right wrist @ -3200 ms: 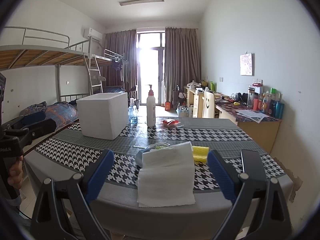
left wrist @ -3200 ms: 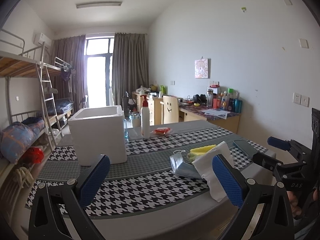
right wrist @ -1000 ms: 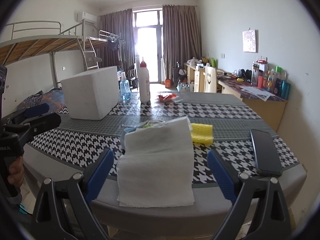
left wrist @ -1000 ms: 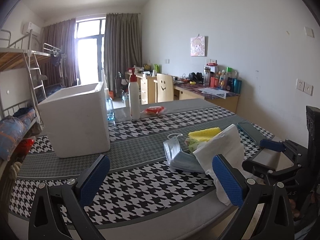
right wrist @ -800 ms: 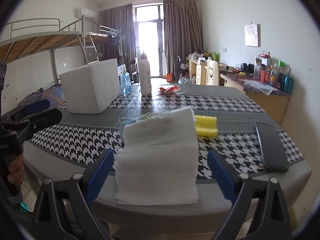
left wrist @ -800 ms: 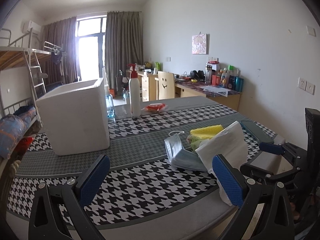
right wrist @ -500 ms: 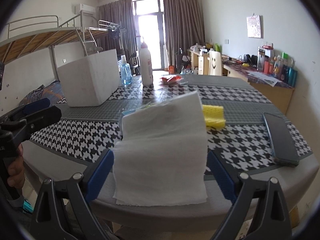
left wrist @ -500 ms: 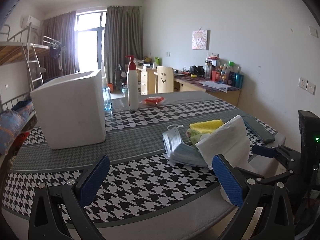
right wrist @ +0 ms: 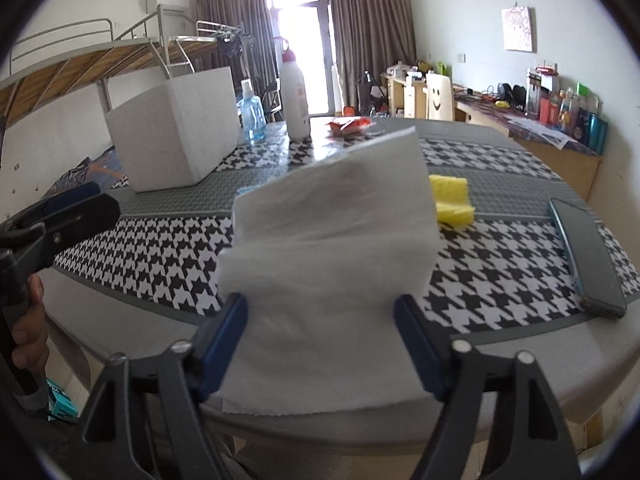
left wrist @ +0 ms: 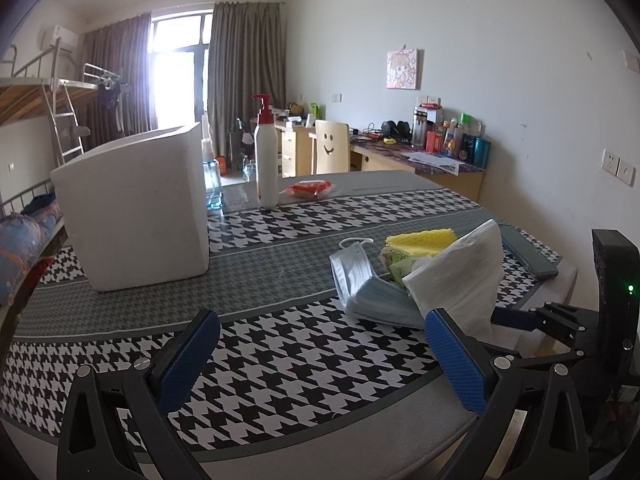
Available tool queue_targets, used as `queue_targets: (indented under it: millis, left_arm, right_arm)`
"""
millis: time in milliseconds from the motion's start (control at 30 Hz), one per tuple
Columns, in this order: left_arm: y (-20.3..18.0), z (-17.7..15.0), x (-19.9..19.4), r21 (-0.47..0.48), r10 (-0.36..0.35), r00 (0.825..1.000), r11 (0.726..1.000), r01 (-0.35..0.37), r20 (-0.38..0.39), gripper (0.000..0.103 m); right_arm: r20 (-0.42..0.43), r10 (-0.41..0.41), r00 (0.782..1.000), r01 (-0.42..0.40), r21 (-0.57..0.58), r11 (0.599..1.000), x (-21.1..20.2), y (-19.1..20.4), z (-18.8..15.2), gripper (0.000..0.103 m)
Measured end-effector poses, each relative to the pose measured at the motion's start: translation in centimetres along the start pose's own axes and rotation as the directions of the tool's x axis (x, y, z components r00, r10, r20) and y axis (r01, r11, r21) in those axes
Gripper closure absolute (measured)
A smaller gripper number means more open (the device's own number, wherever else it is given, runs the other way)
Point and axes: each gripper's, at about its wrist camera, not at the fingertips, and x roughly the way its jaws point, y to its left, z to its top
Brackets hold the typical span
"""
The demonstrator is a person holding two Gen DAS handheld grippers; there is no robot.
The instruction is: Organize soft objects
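Closing in since a moment ago, the right gripper [right wrist: 320, 328] now has its jaws against both side edges of the white tissue [right wrist: 332, 248].

Its pads touch the tissue, which bulges up between them at the near edge of the table [right wrist: 520, 368], just in front of the face mask [left wrist: 368, 292] and yellow sponge [right wrist: 450, 198]. Left of the tissue, the left gripper [left wrist: 320, 356] hovers with jaws spread wide, holding nothing. Beyond the tissue stands a white foam box [left wrist: 132, 208].
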Motion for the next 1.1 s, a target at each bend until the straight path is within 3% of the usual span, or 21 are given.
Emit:
queue_targets:
  millis: [100,167,233,333,600,1100]
  left_arm:
    - [0.2,0.1,0.2,-0.011,-0.002,1.0,1.0,0.002,-0.002,0.001]
    - [0.2,0.1,0.3,-0.01,-0.007,1.0,1.0,0.007,-0.001,0.001]
    - [0.2,0.1,0.3,-0.008,-0.009,1.0,1.0,0.009,0.002,0.001]
    - [0.0,0.2,0.3,-0.006,-0.013,1.0,1.0,0.013,0.003,0.001]
    - [-0.5,0.3,0.3,0.011,-0.022,1.0,1.0,0.022,0.01,0.001]
    - [-1.9,1.1,1.2,0.047,-0.06,0.998,0.997,0.059,0.006,0.001]
  right_arm:
    - [-0.016,0.01,1.0,-0.01,-0.007,1.0,0.3,-0.5,0.0,0.046]
    - [-0.035,0.026,0.999,-0.026,-0.01,1.0,0.3,-0.6,0.0,0.065]
    - [-0.042,0.035,0.999,-0.035,-0.009,0.999,0.3,-0.7,0.0,0.076]
    - [-0.037,0.038,0.999,-0.038,-0.01,0.999,-0.5,-0.6,0.0,0.088]
    - [0.086,0.019,0.996,-0.018,-0.012,1.0,-4.1,-0.8,1.9,0.09]
    - [0.198,-0.081,0.977,0.079,0.017,0.997,-5.9,-2.6,4.5,0.09]
